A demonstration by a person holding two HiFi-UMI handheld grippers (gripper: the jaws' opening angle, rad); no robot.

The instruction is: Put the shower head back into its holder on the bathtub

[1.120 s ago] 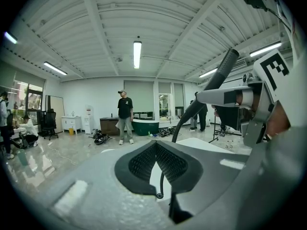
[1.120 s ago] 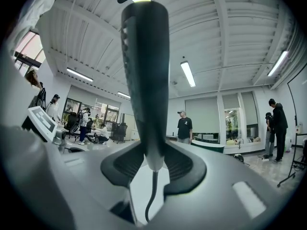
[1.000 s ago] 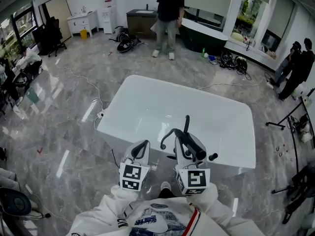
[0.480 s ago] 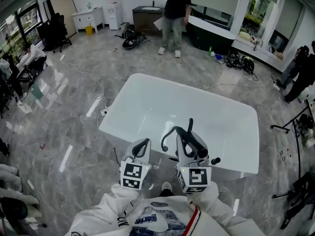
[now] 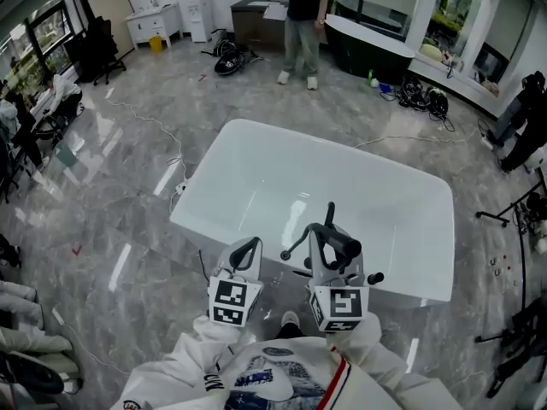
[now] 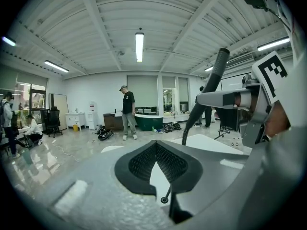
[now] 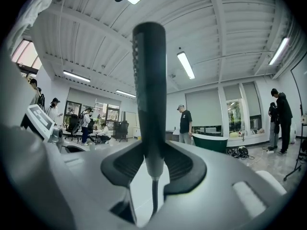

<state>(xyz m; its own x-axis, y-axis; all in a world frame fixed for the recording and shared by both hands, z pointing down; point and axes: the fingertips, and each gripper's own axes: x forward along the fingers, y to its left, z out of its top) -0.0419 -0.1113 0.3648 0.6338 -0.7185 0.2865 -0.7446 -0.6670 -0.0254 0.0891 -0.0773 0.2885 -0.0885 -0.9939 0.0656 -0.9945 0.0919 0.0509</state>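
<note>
Moment of carry. The right gripper (image 7: 151, 164) is clenched on the shower head (image 7: 148, 80), a slim dark wand that stands upright between its jaws. The wand is held above the near rim of the bathtub (image 5: 256, 169). The left gripper (image 6: 156, 152) sits just to the left, its jaws pressed together with nothing between them.

Handling (judged). The wand looks rigid, smooth and light, so it should not deform under the clamp, but it could turn or slip in the pads. The hose (image 5: 293, 239) leaves the wand's lower end in a springy loop and will probably tug sideways as the wand is lowered. The present hold is low on the handle, just above the hose joint. This steadies the wand, but the jaws may crowd whichever part must seat in the holder.

Holder. It cannot be picked out with certainty. Dark fittings and a knob (image 5: 373, 277) lie at the near rim below the right gripper, partly hidden by it.

Containers. The bathtub is glossy white and appears empty, with no water or objects visible inside. A dark tub (image 5: 376, 45) stands well apart at the far wall, and its contents cannot be seen.
</note>
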